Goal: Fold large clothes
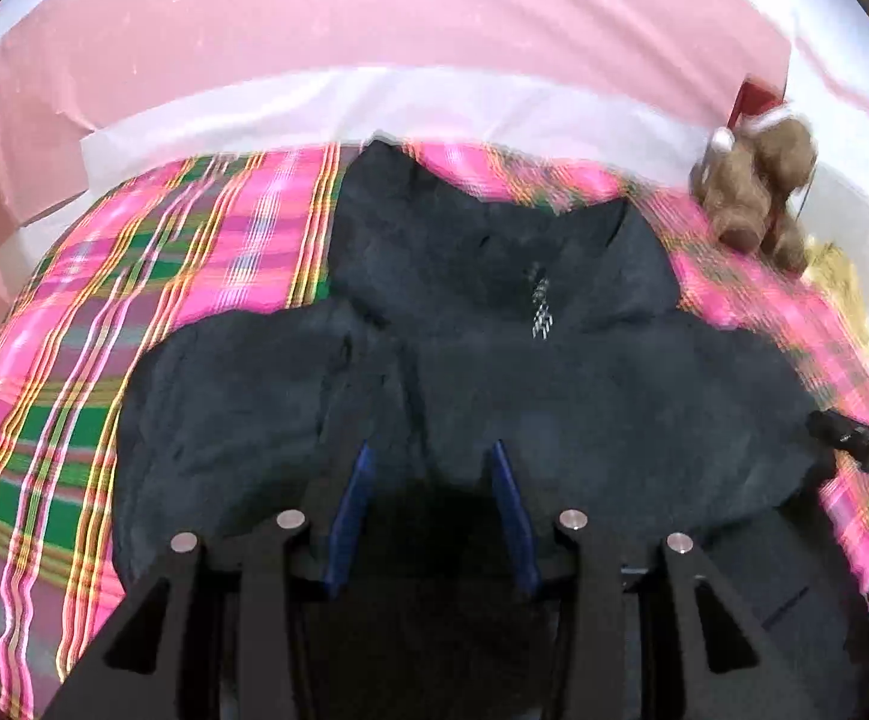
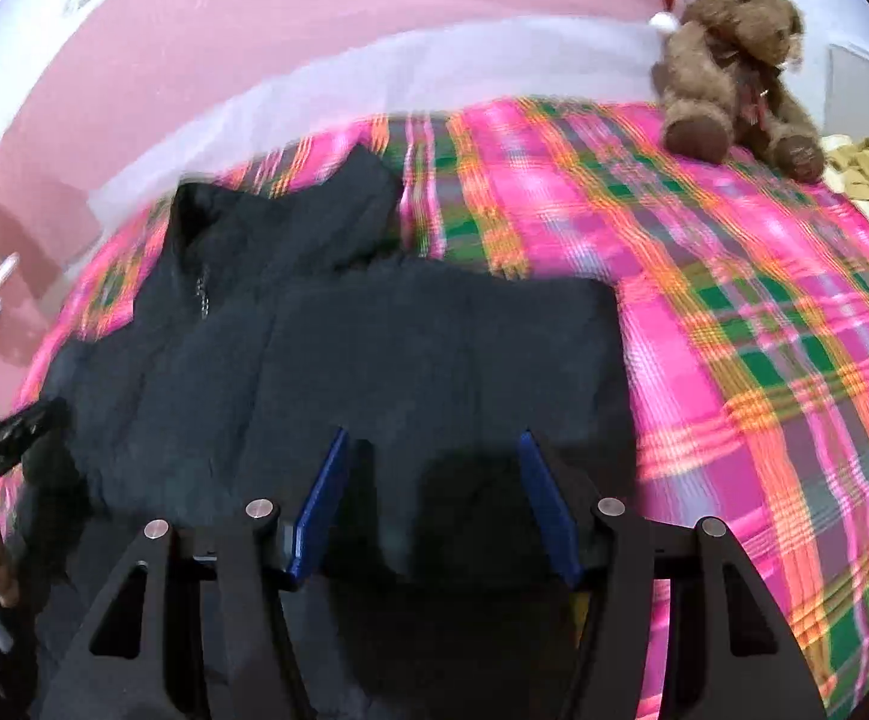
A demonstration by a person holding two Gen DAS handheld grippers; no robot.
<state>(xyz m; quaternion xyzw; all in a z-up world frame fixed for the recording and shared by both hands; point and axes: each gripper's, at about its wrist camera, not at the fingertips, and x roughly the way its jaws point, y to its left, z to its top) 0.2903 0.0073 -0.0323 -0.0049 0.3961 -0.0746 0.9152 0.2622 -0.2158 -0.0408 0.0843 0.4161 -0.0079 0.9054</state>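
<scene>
A dark navy fleece jacket [image 1: 494, 372] with a short metal zip at its collar lies spread on a bed covered by a pink, green and yellow plaid blanket [image 1: 74, 360], its collar toward the bed's far edge. The left gripper [image 1: 431, 456] hovers over the jacket's near hem, blue fingers spread, nothing pinched. The right gripper [image 2: 434, 450] hangs likewise over the hem, jaws apart and empty. A brown teddy bear in a red Santa hat [image 2: 728, 66] sits at the far right corner.
</scene>
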